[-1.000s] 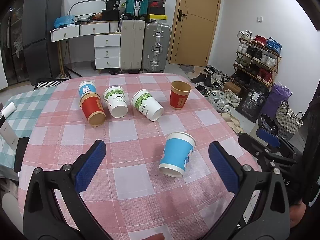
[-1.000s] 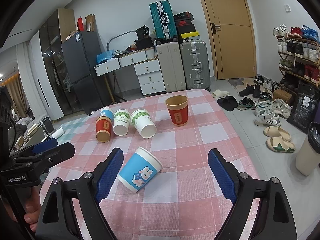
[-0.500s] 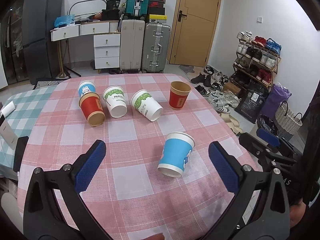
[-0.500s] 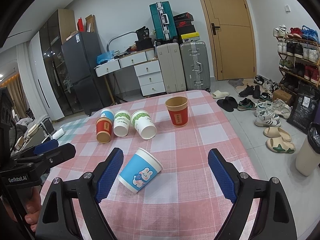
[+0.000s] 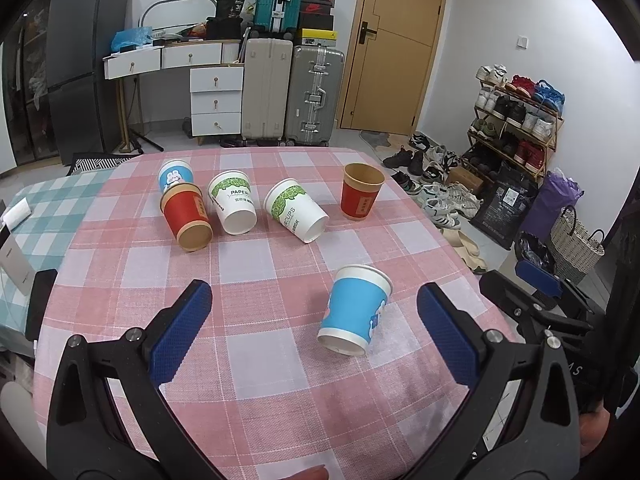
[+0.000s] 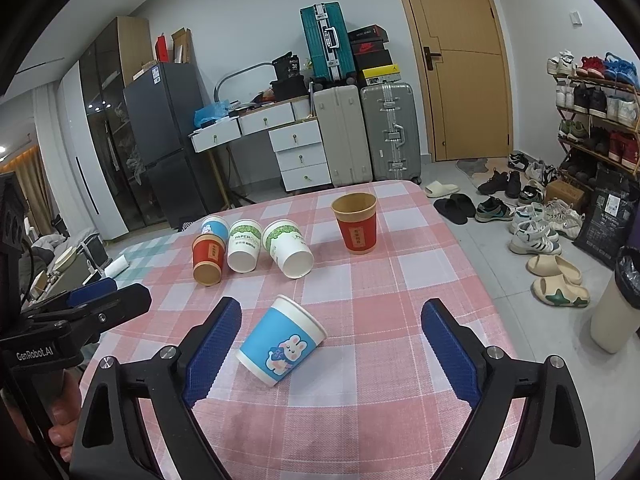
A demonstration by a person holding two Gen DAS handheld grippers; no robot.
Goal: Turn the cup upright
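Note:
A blue paper cup with a rabbit print (image 5: 356,310) lies on its side on the pink checked tablecloth (image 5: 256,264); it also shows in the right wrist view (image 6: 282,340). My left gripper (image 5: 314,332) is open and empty, the cup lying between and just beyond its fingers. My right gripper (image 6: 330,344) is open and empty, the cup close to its left finger (image 6: 212,346). A red cup (image 5: 360,197) stands upright at the back right.
Several more cups lie on their sides at the back left: a red one (image 5: 186,216), two white-and-green ones (image 5: 234,207) (image 5: 296,210), and a second blue one (image 5: 175,176). The table's right edge (image 6: 492,292) drops to a floor with shoes.
Almost nothing has moved; both views have shifted very slightly and the blue cup sits a touch closer to the right gripper's left finger.

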